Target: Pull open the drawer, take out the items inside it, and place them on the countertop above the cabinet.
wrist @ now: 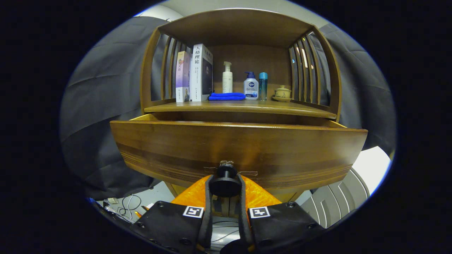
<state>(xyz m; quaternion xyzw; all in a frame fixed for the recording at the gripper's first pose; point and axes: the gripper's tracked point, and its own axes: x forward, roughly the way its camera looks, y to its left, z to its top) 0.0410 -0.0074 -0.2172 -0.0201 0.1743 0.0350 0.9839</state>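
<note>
Countertop [243,106] carries two books [196,74], three bottles [251,85]; tool [225,187] clenched on drawer's [176,148] one knob [226,181].

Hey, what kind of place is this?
Probably a staged home corner: a wooden cabinet holding books and toiletry bottles, with the claw shut on the open drawer's knob.

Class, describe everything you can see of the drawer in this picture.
The drawer is brown wood with a darker band of grain across its broad front. It stands pulled partway out beneath the countertop, so its top edge and side walls show, while its inside is hidden. A round black knob sits low at the middle of the front, and the gripper has both fingers pressed on it.
</note>
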